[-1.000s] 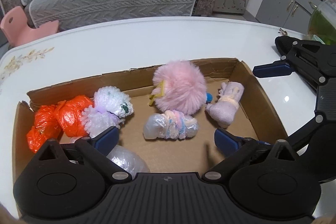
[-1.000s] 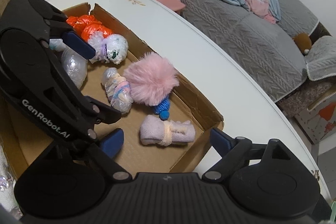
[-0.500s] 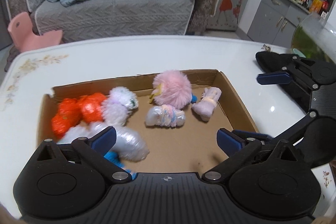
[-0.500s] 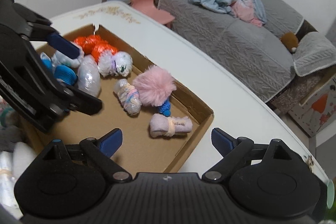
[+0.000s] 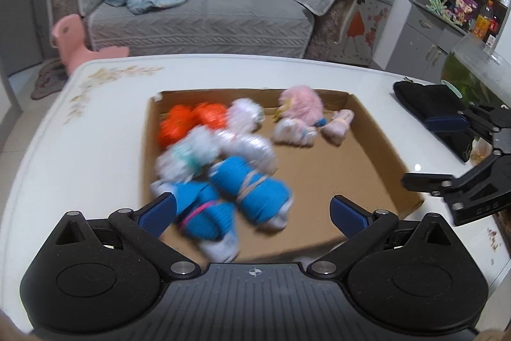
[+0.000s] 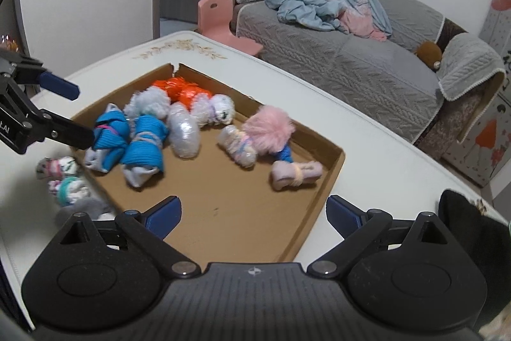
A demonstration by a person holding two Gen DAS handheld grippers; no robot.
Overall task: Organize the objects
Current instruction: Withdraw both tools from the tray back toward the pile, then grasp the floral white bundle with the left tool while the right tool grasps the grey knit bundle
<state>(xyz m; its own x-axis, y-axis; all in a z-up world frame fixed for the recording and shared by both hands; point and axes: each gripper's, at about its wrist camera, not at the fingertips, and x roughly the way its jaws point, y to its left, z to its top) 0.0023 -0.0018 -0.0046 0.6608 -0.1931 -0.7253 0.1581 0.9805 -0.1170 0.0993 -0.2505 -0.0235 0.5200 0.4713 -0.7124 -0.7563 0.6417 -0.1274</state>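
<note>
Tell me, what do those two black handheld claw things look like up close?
Both are matte black plastic. The left gripper and right gripper each have a ribbed body, two rounded lobes with silver screws, and angular linkage arms ending in fingers with dark blue pads. White lettering marks the left one's side, partly cut off.

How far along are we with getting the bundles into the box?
Mostly done: the box holds the orange bundles, blue rolls, pink pompom and others. Nothing is in hand: the left gripper is open and empty, and the right gripper has nothing between its fingers, its jaws opening. Left: a few small bundles on the table beside the box.
</note>
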